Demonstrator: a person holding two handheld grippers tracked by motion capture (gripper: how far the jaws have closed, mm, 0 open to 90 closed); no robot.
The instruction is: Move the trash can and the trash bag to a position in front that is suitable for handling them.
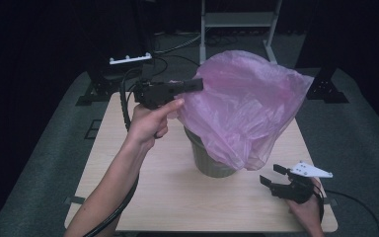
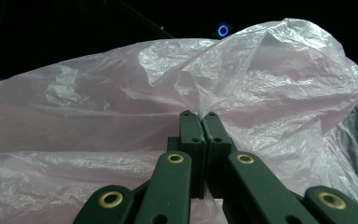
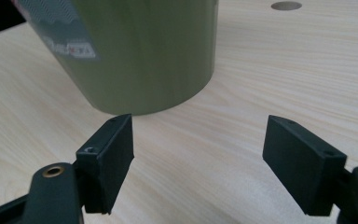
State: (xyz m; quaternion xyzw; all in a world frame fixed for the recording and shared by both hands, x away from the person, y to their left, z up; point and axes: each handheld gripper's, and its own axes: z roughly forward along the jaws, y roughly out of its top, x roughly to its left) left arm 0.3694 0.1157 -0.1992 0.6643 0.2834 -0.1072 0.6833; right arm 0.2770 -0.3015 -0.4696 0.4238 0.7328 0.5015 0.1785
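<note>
Dark floor and stand legs surround the pale wooden table [image 1: 177, 197]. At its middle stands an olive-green bin [image 1: 212, 163], and a pink plastic bag [image 1: 242, 108] billows over its mouth, draping down the rim. Raised at the bag's left edge, the left gripper [image 1: 197, 85] has its 2 jaws pressed together on a pinch of the film. Near the table's right front corner, the right gripper [image 1: 272, 175] rests low, jaws wide apart and holding nothing, aimed at the bin's base.

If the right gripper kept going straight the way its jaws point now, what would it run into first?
Most likely the green bin: the open right gripper points at its lower wall across bare table, though the bin sits slightly off-centre, so depth makes this a judgement.
</note>
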